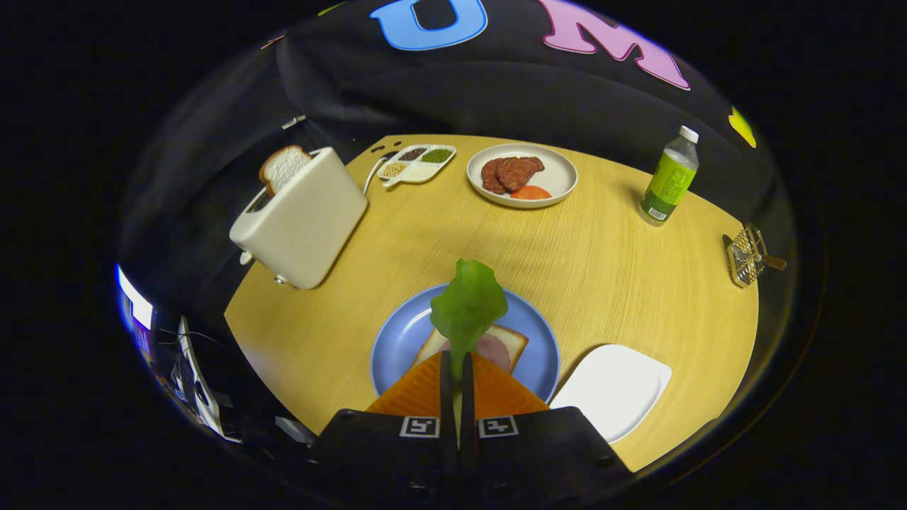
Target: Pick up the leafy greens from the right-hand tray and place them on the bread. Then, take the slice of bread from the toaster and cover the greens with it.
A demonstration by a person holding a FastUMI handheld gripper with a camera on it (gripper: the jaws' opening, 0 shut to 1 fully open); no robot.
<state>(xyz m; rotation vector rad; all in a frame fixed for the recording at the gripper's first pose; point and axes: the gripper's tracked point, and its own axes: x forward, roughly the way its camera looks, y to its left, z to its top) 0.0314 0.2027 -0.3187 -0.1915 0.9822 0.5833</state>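
1. Leafy greens (pixel 468 306): one green leaf, held by its lower end between the fingers and standing up past the tips toward 12 o'clock. It hangs over the blue plate (pixel 397 340), above the bread (pixel 511 338).
2. Gripper (pixel 458 368): fingers clenched on the leaf stem, only a thin gap between them.
3. Bread on the plate: one slice with a pink ham slice (pixel 494 350) on top, just beyond the fingertips, slightly toward 1 o'clock.
4. White tray (pixel 613 386) at 4 o'clock of the plate, bare.
5. Toaster (pixel 301 219) at 10 o'clock of the plate, second bread slice (pixel 282 167) standing out of its slot.
6. Farther off: plate of meat (pixel 523 176) at 12 o'clock, seasoning dish (pixel 417 163) beside it, bottle (pixel 669 178) at 2 o'clock, small wire rack (pixel 745 256) at 3 o'clock.
7. Risks (judgement):
   - The leaf is light and limp; it may cling to a finger on release.
   - The leaf stands off-centre from the bread, so it may land on the bare plate.
   - A descent too low could press the fingers into the ham.
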